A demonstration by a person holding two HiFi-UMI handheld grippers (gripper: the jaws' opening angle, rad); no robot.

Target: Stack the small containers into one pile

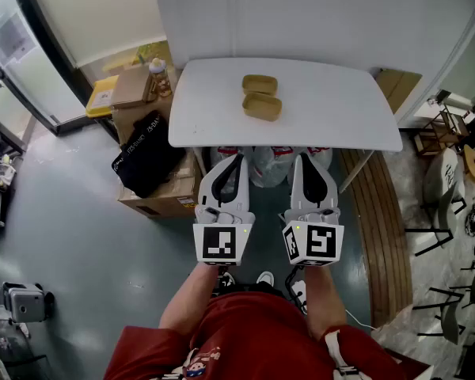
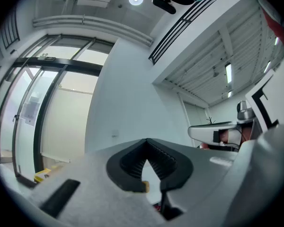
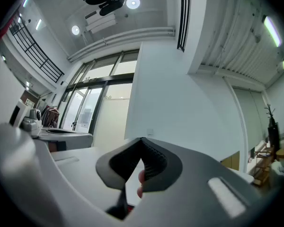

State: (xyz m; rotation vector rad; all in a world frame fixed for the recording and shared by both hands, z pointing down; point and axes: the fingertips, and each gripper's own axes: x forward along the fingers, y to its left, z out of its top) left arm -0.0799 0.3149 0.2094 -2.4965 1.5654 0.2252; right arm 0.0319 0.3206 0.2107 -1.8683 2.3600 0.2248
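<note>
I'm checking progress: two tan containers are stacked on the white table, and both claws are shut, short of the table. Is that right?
Not quite. They are not stacked: the head view shows the far container and the near container lying next to each other on the table. The rest holds: the left claw and the right claw are shut, short of the table.

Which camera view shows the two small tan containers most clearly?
The head view: the far container and the near container sit unstacked on the white table. The two gripper views look upward, past them; neither clearly shows a container.
</note>
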